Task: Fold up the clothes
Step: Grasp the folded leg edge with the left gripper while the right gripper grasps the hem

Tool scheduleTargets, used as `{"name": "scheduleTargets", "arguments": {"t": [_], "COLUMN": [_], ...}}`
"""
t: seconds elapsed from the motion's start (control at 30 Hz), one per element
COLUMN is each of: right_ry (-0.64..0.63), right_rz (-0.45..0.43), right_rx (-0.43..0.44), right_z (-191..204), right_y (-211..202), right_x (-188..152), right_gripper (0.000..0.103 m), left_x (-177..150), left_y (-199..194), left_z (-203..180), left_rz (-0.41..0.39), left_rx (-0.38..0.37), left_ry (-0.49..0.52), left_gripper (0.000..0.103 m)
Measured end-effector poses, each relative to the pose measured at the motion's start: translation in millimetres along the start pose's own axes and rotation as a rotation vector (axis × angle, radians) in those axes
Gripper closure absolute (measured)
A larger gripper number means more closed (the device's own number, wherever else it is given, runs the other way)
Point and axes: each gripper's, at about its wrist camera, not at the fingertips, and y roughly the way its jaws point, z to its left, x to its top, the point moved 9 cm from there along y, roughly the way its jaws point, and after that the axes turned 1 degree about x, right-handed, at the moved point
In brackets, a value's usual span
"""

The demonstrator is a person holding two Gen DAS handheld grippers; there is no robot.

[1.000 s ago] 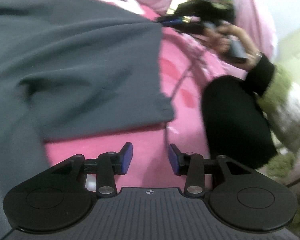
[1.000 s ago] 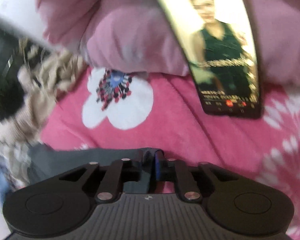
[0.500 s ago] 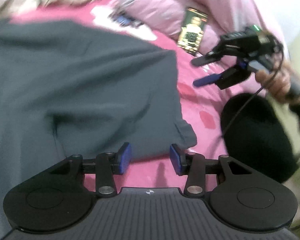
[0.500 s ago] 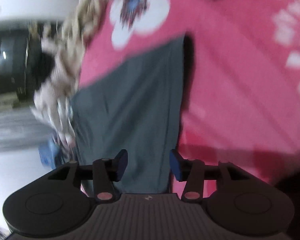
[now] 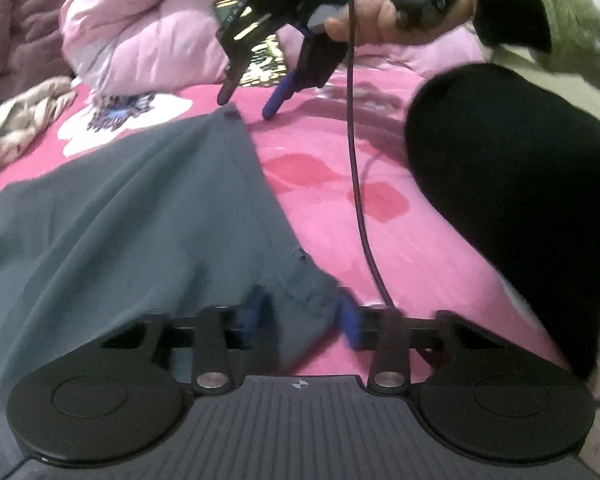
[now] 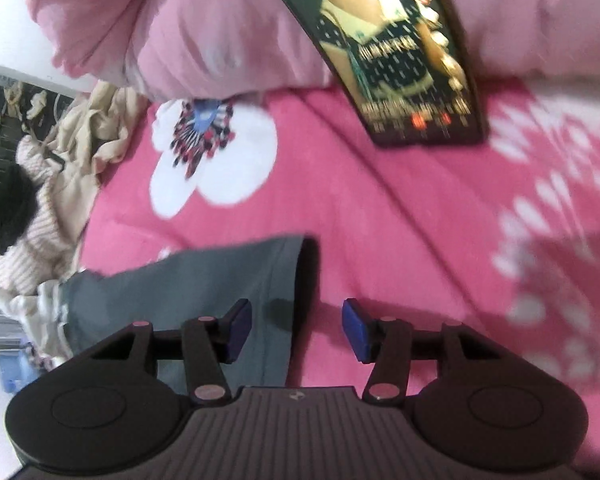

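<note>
A dark grey garment (image 5: 140, 208) lies spread on the pink flowered bedsheet (image 5: 380, 240). My left gripper (image 5: 302, 316) sits at its near right corner. The jaws are closing, and a rumpled bit of the hem lies between the blue pads, which still stand apart. In the left wrist view, my right gripper (image 5: 246, 106) hovers open just above the garment's far corner, held by a hand. In the right wrist view, that gripper (image 6: 296, 328) is open over the corner of the garment (image 6: 188, 280), whose edge runs between the fingers without being pinched.
A phone (image 6: 400, 60) with a lit screen leans on a pink quilt (image 5: 148, 32) at the back. Crumpled beige clothes (image 6: 80, 152) lie at the left. A person's black-clad leg (image 5: 500, 184) fills the right side. A thin cable (image 5: 356, 160) hangs across the sheet.
The right gripper, shut on the grey cloth a second ago, has let go and stands open over the far corner. The left gripper slid onto the near corner and its jaws narrowed.
</note>
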Motion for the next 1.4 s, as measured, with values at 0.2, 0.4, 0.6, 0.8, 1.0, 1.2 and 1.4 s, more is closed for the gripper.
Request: {"name": "scheduleTargets", "arguments": {"t": [0.2, 0.4, 0.6, 0.8, 1.0, 1.2, 1.4], "right_ry": [-0.020, 0.082, 0.233, 0.321, 0.407, 0.268, 0.023], "right_rz": [-0.027, -0.058, -0.044, 0.034, 0.099, 0.046, 0.036], "right_rx": [0.002, 0.143, 0.240, 0.229, 0.240, 0.195, 0.140], "right_z": [9.2, 15.1, 8.2, -5.7, -9.2, -0.2, 24.7], "right_y": [9.7, -11.4, -25.8, -13.1, 12.1, -0.8, -3.8], "right_x": [16.4, 22.0, 10.0, -2.7, -1.5, -8.5, -35.5], "right_gripper": [0.047, 0.043, 0.037, 0.031, 0.030, 0.030, 0.031], "left_x": [10.8, 24.5, 30.2, 37.6, 31.1, 24.6, 28.6], "left_y": [-32.5, -91.4, -112.8, -120.6, -128.3, -130.7, -131.7], "left_z": [36.3, 117.0, 153.2, 143.2, 119.0, 118.8, 128.1], "left_rz": [-0.099, -0.301, -0.421, -0.443, -0.414, -0.418, -0.448], "left_rx": [-0.045, -0.088, -0.111, -0.165, -0.199, -0.182, -0.179], "left_ry": [-0.320, -0.753, -0.917, -0.882, -0.793, -0.807, -0.842], "left_gripper": [0.103, 0.103, 0.103, 0.103, 0.103, 0.103, 0.103]}}
